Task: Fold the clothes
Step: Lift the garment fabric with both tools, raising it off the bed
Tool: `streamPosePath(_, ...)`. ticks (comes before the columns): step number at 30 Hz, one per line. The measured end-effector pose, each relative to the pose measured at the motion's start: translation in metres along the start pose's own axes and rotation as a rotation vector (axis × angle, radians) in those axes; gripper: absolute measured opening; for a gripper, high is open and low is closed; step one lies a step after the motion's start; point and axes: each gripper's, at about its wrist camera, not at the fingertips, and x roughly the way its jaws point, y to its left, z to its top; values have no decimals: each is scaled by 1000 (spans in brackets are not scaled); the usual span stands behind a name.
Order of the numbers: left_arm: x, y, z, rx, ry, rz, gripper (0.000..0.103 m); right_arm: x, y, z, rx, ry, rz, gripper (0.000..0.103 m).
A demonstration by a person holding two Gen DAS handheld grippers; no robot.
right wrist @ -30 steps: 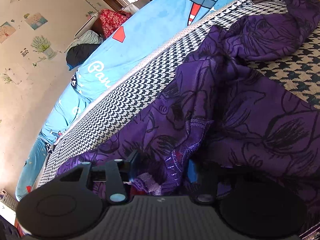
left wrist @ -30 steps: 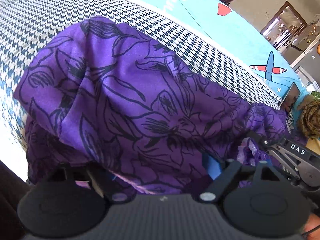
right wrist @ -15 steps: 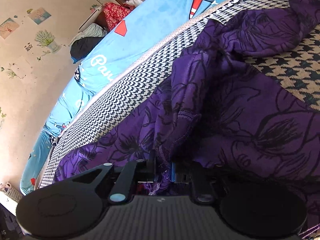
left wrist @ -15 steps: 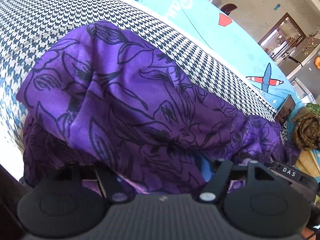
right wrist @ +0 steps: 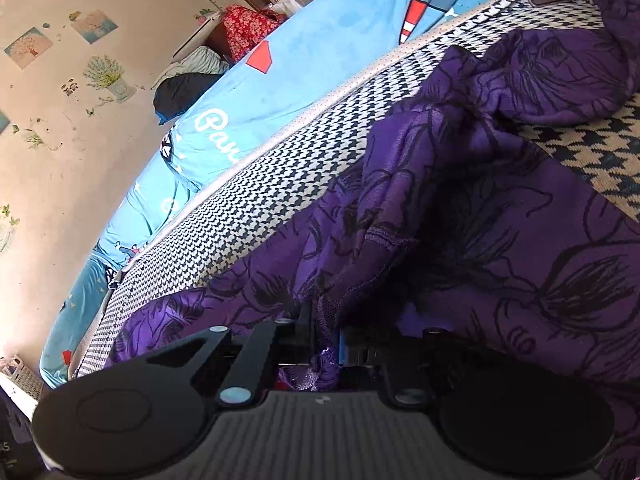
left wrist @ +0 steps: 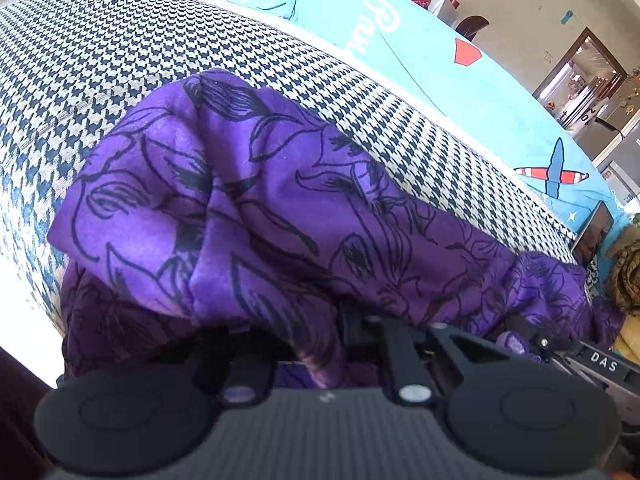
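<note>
So both grippers have just closed: the left gripper (left wrist: pixel 340 344) and right gripper (right wrist: pixel 326 344) are each clamped on the purple floral garment (left wrist: pixel 260 208), bunched on the houndstooth bed cover (left wrist: pixel 120 52). Looks ready to lift and spread.

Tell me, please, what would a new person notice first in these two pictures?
First comes the purple garment with black flower outlines, bunched in the middle of both views on a black-and-white houndstooth cover. Behind the cover lies a bright blue blanket with a red and blue airplane print. At the bottom of each view, the left gripper and the right gripper have just closed on folds of the purple cloth.
</note>
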Motion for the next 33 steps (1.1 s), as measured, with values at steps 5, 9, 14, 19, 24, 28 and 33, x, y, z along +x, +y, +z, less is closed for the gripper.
streamPosePath(5, -10, -8, 23, 22, -91, 11, 9, -5, 15, 18, -30, -39, 95, 11)
streamPosePath(9, -17, -21, 53, 53, -178, 21, 9, -3, 31, 37, -73, -78, 144, 10)
streamPosePath(14, -21, -45, 86, 125, -288, 67, 9, 3, 48, 61, -114, -119, 180, 10)
streamPosePath(19, -20, -63, 111, 167, -378, 100, 9, 6, 68, 85, -179, -172, 198, 10)
streamPosePath(24, -12, -79, 134, 201, -449, 130, 9, 13, 92, 112, -265, -238, 198, 10)
streamPosePath(28, -2, -87, 155, 203, -489, 150, 9, 25, 104, 134, -290, -273, 208, 10)
streamPosePath(33, 16, -92, 180, 181, -526, 172, 9, 44, 117, 159, -334, -317, 203, 10)
